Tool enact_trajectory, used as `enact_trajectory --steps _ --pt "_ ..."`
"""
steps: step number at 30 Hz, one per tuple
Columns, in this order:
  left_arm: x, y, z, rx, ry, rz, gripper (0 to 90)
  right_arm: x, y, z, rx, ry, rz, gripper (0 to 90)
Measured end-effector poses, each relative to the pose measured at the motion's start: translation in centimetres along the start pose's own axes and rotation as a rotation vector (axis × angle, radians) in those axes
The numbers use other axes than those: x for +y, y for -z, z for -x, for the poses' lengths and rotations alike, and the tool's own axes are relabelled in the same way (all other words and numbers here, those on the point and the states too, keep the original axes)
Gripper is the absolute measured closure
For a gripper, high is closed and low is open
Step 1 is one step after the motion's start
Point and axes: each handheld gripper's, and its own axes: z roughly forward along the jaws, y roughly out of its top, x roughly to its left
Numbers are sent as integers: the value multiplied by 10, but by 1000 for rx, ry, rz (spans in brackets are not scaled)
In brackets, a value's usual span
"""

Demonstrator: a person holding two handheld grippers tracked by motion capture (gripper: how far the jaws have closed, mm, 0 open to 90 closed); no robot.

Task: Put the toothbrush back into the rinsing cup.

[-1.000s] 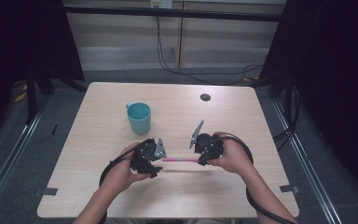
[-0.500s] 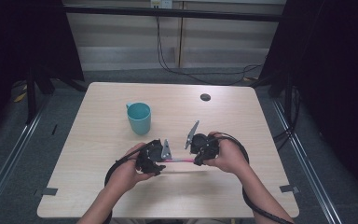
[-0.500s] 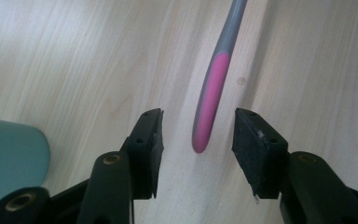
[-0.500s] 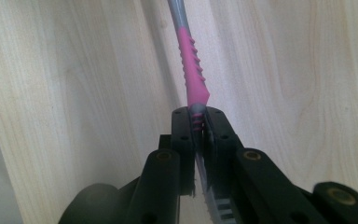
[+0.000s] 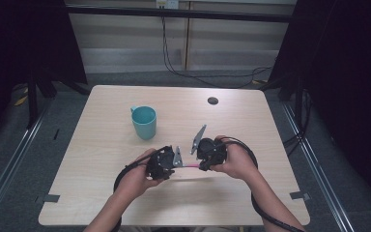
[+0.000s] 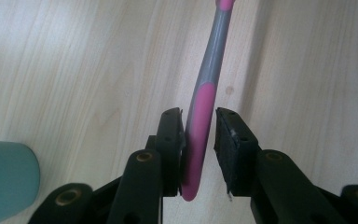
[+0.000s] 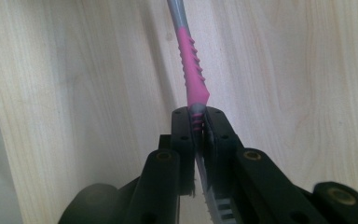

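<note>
Both arms come up from six o'clock in the high view and bend in, so the two hands meet near the middle, knuckles up. The left gripper (image 5: 170,163) points toward three o'clock, and its jaws have just been closing with a toothbrush (image 6: 200,126) between them; one pad touches it and the other stands a little off. The right gripper (image 5: 202,158) points toward nine o'clock with its jaws squeezed tight on the toothbrush's other end.

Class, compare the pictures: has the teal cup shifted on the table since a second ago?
No. In the high view the teal cup stands at the same spot, left of the dark round hole in the table, just as before.
</note>
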Motion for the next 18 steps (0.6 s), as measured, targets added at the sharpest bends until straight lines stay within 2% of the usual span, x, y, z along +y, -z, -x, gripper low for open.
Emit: enact_trajectory --steps 2,3,4,6,10,13,15,18 --pt "-1 0 0 -20 9 1 786 1 0 -1 1 9 -4 838" --pt "-1 0 0 -31 11 -7 788 1 0 -1 1 23 -3 838" --pt "-2 0 0 -45 10 -11 794 1 0 -2 6 13 -5 838" --pt "-1 -1 1 -54 1 -21 803 1 -1 -2 1 42 1 834" --pt "-1 0 2 -68 -15 -35 812 2 -3 -2 -1 59 -7 822" --pt "-4 0 1 -74 5 -24 813 1 -1 -2 1 50 19 803" --pt "-6 1 -1 -81 8 -32 813 -1 -1 -1 -14 42 27 739" --pt "-9 3 -3 -83 16 -22 813 -4 1 2 -23 14 51 582"
